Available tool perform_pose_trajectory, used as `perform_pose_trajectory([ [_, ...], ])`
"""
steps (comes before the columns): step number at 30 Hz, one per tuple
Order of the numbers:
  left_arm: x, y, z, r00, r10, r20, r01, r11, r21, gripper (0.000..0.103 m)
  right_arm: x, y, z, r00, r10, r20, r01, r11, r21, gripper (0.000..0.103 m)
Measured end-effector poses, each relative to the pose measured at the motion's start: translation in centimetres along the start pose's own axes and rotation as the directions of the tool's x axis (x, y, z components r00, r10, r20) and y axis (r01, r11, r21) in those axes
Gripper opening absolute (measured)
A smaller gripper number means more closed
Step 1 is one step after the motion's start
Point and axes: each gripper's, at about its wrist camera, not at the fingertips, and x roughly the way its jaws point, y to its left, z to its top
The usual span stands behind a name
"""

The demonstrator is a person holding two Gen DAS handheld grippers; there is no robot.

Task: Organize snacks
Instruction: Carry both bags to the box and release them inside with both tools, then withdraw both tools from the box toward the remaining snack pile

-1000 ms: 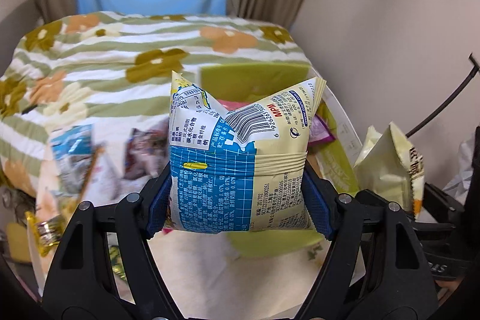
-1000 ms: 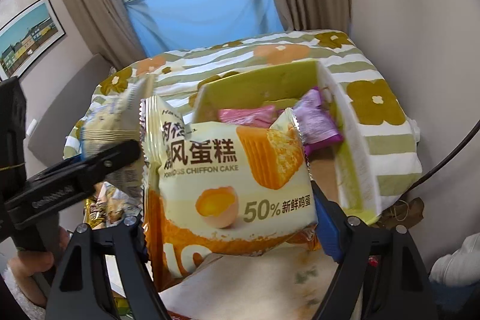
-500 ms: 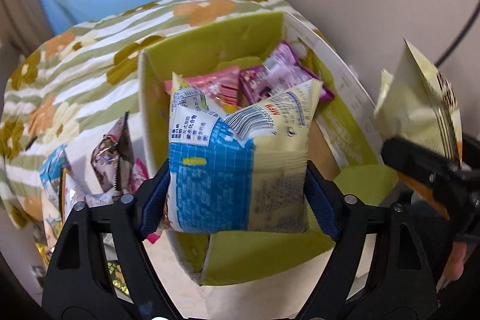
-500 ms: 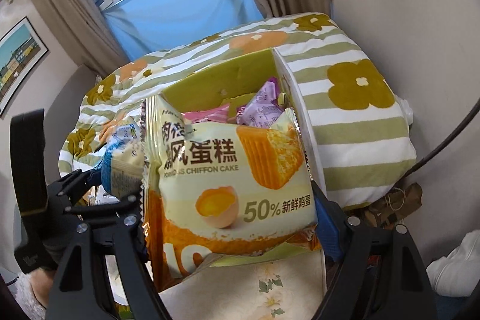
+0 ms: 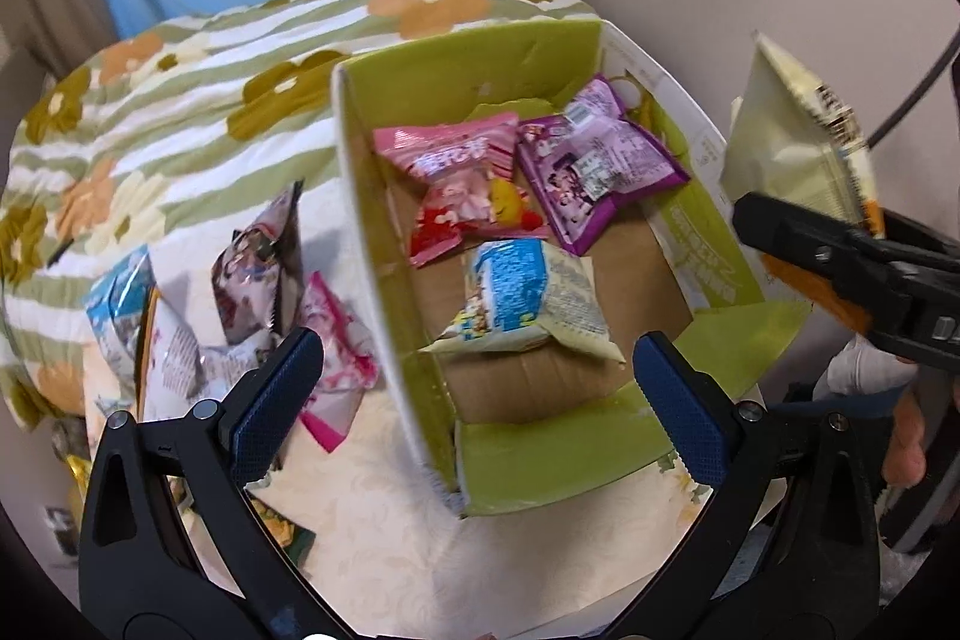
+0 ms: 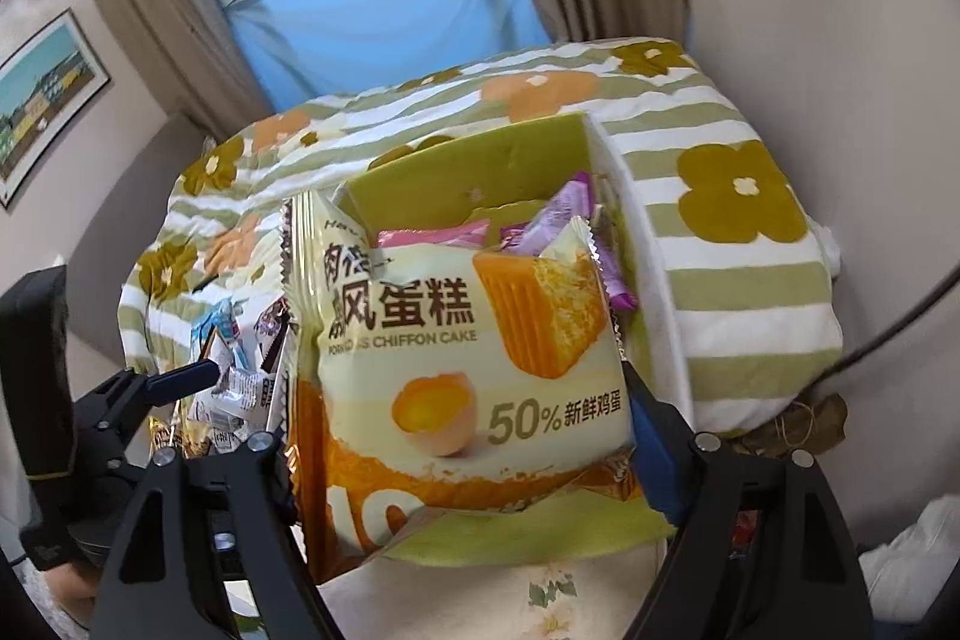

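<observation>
The left hand-held gripper (image 5: 477,388) hangs wide open over the green cardboard box (image 5: 384,220), its blue pads holding nothing. Inside the box a blue-and-cream snack pack (image 5: 528,301) lies on the brown floor, just in front of a pink snack pack (image 5: 462,184) and a purple snack pack (image 5: 594,160), which lie side by side. The right hand-held gripper (image 6: 459,436) is clamped on a chiffon cake packet (image 6: 462,340), held upright near the box's front. Several loose snack packs (image 5: 258,292) lie on the bed (image 5: 180,100) to the left of the box.
</observation>
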Motion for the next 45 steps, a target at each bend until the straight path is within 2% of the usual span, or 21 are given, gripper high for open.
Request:
perform_pose_trajectory([
  [6,-0.1,1.7,-0.5,1.0,0.008,-0.008,-0.008,0.999,-0.054,0.102,3.5,0.6,0.1,0.997,-0.014,-0.082,0.011,0.999,-0.031,0.079],
  [12,0.5,2.5,-1.3,0.999,0.022,-0.033,-0.024,0.997,-0.073,0.102,5.6,0.0,-0.8,0.99,-0.02,-0.137,0.021,1.0,0.006,0.081],
  [14,0.7,2.6,-1.4,0.999,0.014,-0.035,-0.017,0.997,-0.08,0.102,5.8,-0.3,-1.2,0.991,-0.015,-0.134,0.019,0.999,0.031,0.086],
  [17,0.7,2.5,-1.5,0.999,0.014,-0.036,-0.017,0.997,-0.079,0.102,5.5,-0.5,-1.5,0.994,0.002,-0.112,0.004,0.999,0.05,0.102],
  [22,1.2,2.3,-1.8,0.999,0.001,-0.052,-0.006,0.996,-0.094,0.102,4.4,-0.9,-1.8,0.999,-0.006,-0.052,0.008,0.999,0.041,0.103],
  [31,0.4,1.4,-2.3,1.0,0.008,-0.025,-0.01,0.994,-0.105,0.102,3.5,-1.9,-2.3,0.997,-0.029,-0.065,0.03,0.999,0.021,0.103],
  [33,-0.4,1.3,-2.3,1.0,0.012,-0.006,-0.012,0.993,-0.115,0.102,3.4,-1.8,-2.3,0.996,-0.044,-0.08,0.044,0.999,0.008,0.103],
  [36,-1.8,1.3,-2.8,0.999,0.02,0.025,-0.016,0.99,-0.137,0.102,2.6,-1.8,-2.2,0.998,-0.028,-0.059,0.028,1.0,0.005,0.103],
  [45,-7.2,3.8,-5.8,0.99,0.104,0.092,-0.079,0.968,-0.238,0.102,0.1,-0.2,-1.6,1.0,-0.016,-0.005,0.016,0.995,-0.094,0.103],
])
